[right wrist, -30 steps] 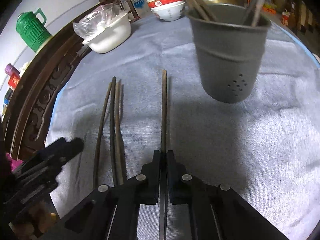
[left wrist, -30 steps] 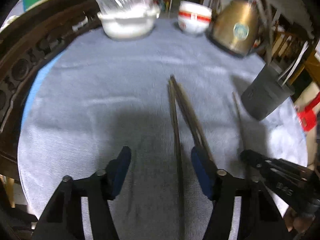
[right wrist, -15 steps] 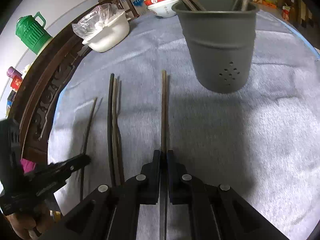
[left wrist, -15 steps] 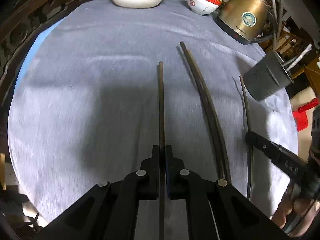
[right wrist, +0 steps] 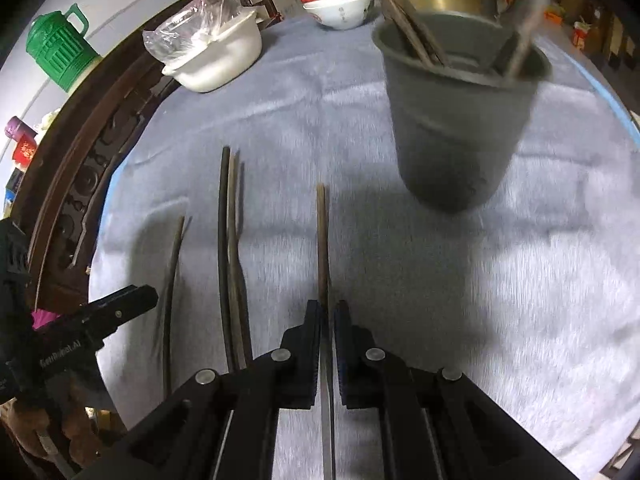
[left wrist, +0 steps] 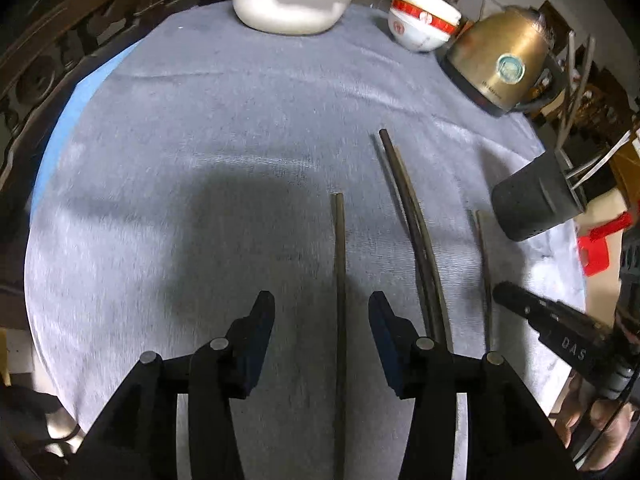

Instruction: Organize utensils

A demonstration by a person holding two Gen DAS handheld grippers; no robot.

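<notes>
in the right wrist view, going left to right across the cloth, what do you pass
left gripper → thin lone chopstick → pair of chopsticks lying together → chopstick in the shut right gripper → grey utensil cup

A round table (left wrist: 192, 128) covered with a grey cloth (left wrist: 248, 92), a blue underlayer showing at its edge. At the far side stand a white basin (left wrist: 288, 4) holding a clear plastic bag, stacked white bowls with red bands (left wrist: 422, 28) and a brass-coloured kettle (left wrist: 500, 68). A grey utensil cup (right wrist: 460, 120) stands upright on the cloth with sticks in it. Dark chopsticks lie lengthwise, roughly parallel: a single chopstick (left wrist: 339, 264), just beside it a touching pair (left wrist: 416, 232), and a thinner one (left wrist: 484, 256) nearest the cup.
</notes>
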